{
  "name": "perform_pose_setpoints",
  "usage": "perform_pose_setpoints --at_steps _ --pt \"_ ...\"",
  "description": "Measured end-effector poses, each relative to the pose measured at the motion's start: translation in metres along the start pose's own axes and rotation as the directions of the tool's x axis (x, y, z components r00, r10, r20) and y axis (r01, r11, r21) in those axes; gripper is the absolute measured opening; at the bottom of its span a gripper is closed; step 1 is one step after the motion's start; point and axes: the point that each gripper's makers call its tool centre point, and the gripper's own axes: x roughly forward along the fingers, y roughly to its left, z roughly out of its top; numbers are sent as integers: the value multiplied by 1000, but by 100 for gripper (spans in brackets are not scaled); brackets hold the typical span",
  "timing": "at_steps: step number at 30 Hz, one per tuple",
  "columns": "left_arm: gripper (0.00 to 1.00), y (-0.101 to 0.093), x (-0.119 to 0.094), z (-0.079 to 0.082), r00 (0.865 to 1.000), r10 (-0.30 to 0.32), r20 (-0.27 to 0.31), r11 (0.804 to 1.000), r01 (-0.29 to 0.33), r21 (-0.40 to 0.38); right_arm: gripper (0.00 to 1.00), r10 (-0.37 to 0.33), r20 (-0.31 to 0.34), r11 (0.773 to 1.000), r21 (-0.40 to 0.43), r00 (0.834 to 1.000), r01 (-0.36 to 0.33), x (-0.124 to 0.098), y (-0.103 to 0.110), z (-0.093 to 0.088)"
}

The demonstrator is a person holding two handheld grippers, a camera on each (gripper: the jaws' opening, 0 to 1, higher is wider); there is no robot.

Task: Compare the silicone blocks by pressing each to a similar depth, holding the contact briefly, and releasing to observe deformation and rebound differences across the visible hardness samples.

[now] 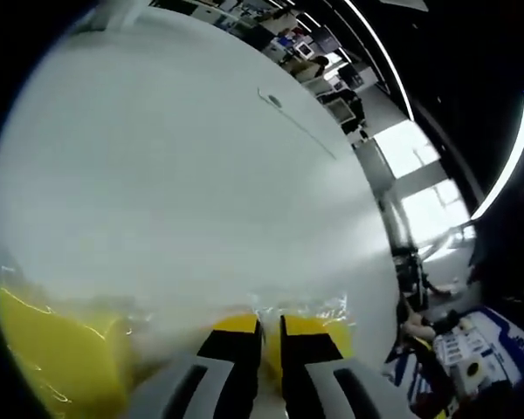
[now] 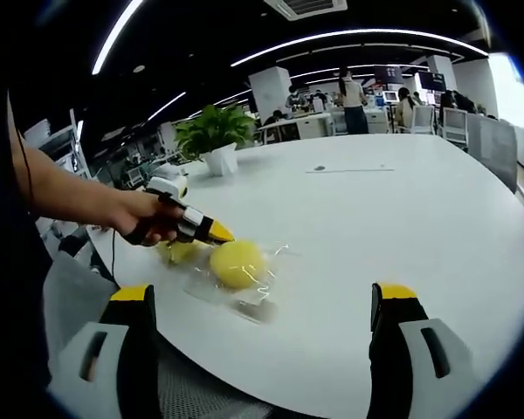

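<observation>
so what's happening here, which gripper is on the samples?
A person's hand holds the left gripper down at the yellow silicone samples, which lie in clear plastic wrap on the white table. In the left gripper view its jaws look nearly closed, close against yellow material; whether it is pressing cannot be told. The right gripper hangs back above the table's near edge, jaws wide open, holding nothing. A potted plant stands at the table's far side.

Bright ceiling light strips [image 2: 349, 37] and daylight from windows [image 1: 424, 179] wash the white table [image 2: 402, 218] with soft glare. The left gripper view's lower foreground blurs; both views bend strongly at their edges.
</observation>
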Motion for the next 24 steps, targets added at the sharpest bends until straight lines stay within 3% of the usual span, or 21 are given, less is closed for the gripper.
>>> perform_pose_setpoints --at_steps 11,13,17,24 --pt "0 -3 0 0 1000 -25 2 999 24 29 96 13 -20 1000 -8 1000 -13 4 3 -3" --pt "0 -3 0 0 1000 -25 5 999 25 28 91 12 -19 1000 -20 1000 -12 3 4 -1" --pt "0 -3 0 0 999 -33 10 999 33 41 91 11 -12 1000 -12 1000 -11 5 4 2" --pt "0 -5 -2 0 999 -45 15 999 45 3 94 8 -8 1000 -5 1000 -8 7 4 3"
